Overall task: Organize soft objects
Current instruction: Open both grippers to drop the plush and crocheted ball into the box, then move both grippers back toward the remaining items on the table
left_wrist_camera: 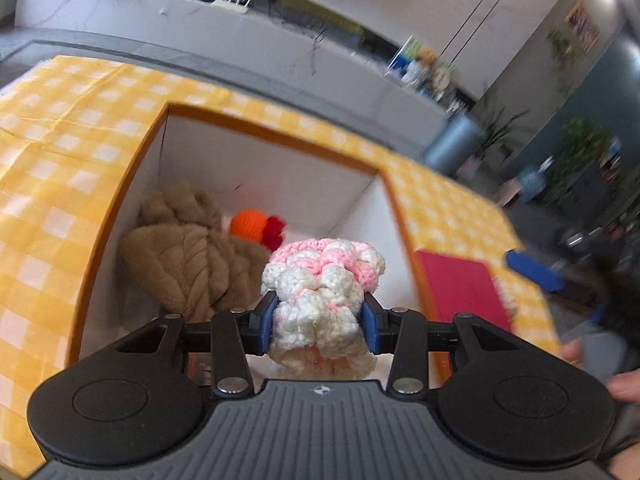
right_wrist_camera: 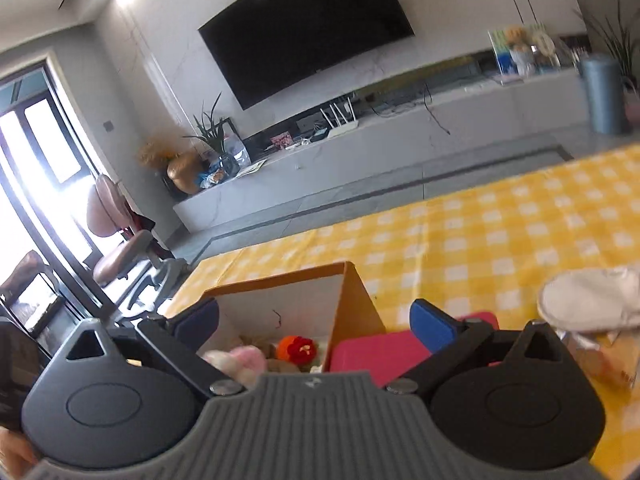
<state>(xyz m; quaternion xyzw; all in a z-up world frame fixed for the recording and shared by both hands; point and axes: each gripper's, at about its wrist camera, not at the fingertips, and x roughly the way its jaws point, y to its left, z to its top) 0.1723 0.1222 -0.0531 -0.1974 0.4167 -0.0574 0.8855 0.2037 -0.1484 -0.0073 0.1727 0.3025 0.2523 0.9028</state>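
Observation:
My left gripper [left_wrist_camera: 319, 320] is shut on a pink and white crocheted soft piece [left_wrist_camera: 324, 276] and holds it over the open orange box [left_wrist_camera: 120, 188] with white inner walls. Inside the box lie a tan plush item [left_wrist_camera: 188, 260] and an orange and red knitted toy [left_wrist_camera: 256, 226]. My right gripper [right_wrist_camera: 316, 320] is open and empty, held above the box's near right corner [right_wrist_camera: 352, 300]. In the right wrist view the pink and white piece [right_wrist_camera: 240, 360] and the orange toy [right_wrist_camera: 298, 350] show in the box.
The box stands on a table with a yellow checked cloth [right_wrist_camera: 500, 220]. A pink flat item [left_wrist_camera: 460, 288] lies right of the box, also seen in the right wrist view [right_wrist_camera: 368, 354]. A white soft item [right_wrist_camera: 592, 300] lies at the right. My right gripper's blue finger [left_wrist_camera: 532, 270] shows at the right edge.

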